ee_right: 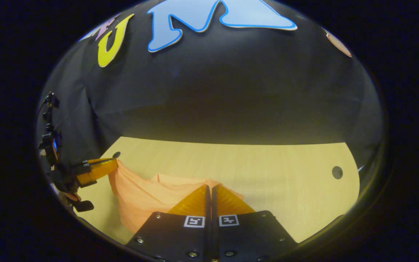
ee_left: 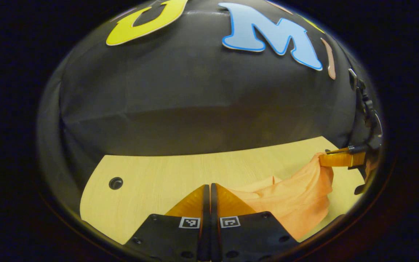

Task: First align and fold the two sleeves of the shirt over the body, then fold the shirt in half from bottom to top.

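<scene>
The orange shirt (ee_left: 293, 203) hangs bunched between the two grippers, sagging onto the wooden table (ee_left: 151, 171). In the left gripper view my left gripper (ee_left: 209, 186) is shut at the bottom centre, with the cloth running off from its right side. The right gripper (ee_left: 335, 160) is farther right, shut on a raised edge of the shirt. In the right gripper view my right gripper (ee_right: 209, 186) is shut with the shirt (ee_right: 140, 194) gathered behind and left of it. The left gripper (ee_right: 102, 168) pinches the cloth's far left edge there. The sleeves cannot be told apart in the bunched fabric.
The table (ee_right: 286, 182) runs back to the black booth wall. It has one round hole at the left (ee_left: 115, 183) and another at the right (ee_right: 337, 172). Bare wood lies left of the left gripper and right of the right gripper.
</scene>
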A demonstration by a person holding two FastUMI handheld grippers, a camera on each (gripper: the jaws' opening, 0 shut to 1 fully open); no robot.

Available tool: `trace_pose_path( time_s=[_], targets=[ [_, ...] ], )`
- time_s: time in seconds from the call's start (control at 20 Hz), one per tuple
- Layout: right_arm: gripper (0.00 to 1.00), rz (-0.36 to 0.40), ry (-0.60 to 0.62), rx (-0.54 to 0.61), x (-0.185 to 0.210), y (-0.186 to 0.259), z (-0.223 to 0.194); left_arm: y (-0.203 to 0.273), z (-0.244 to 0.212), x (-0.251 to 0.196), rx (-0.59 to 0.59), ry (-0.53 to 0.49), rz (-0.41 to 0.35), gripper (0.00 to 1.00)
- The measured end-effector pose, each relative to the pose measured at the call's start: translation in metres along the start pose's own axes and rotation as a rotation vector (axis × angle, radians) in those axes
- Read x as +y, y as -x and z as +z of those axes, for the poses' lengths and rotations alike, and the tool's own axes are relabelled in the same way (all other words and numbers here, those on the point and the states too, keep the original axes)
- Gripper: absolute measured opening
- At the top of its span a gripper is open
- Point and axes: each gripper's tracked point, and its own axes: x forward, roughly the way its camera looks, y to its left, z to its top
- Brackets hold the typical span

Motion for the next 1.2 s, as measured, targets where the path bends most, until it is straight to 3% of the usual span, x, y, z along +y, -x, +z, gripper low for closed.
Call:
trace_pose_path(
  time_s=[0.25,0.5,1.05,1.2],
  targets=[
    [0.00,-0.012,-0.036,-0.010,-0.014,-0.049,-0.001,-0.047,0.001,0.010,-0.015,-0.007,0.005,0.05],
    [0.00,-0.008,-0.029,0.013,-0.019,-0.086,-0.016,-0.087,-0.032,0.011,0.027,-0.019,0.023,0.05],
    [0.00,-0.002,-0.071,0.054,-0.025,-0.107,-0.049,-0.104,-0.077,0.026,0.081,0.073,0.056,0.06],
    [0.07,-0.019,-0.057,0.062,-0.027,-0.103,-0.050,-0.103,-0.076,0.018,0.081,0.089,0.032,0.17]
  ],
)
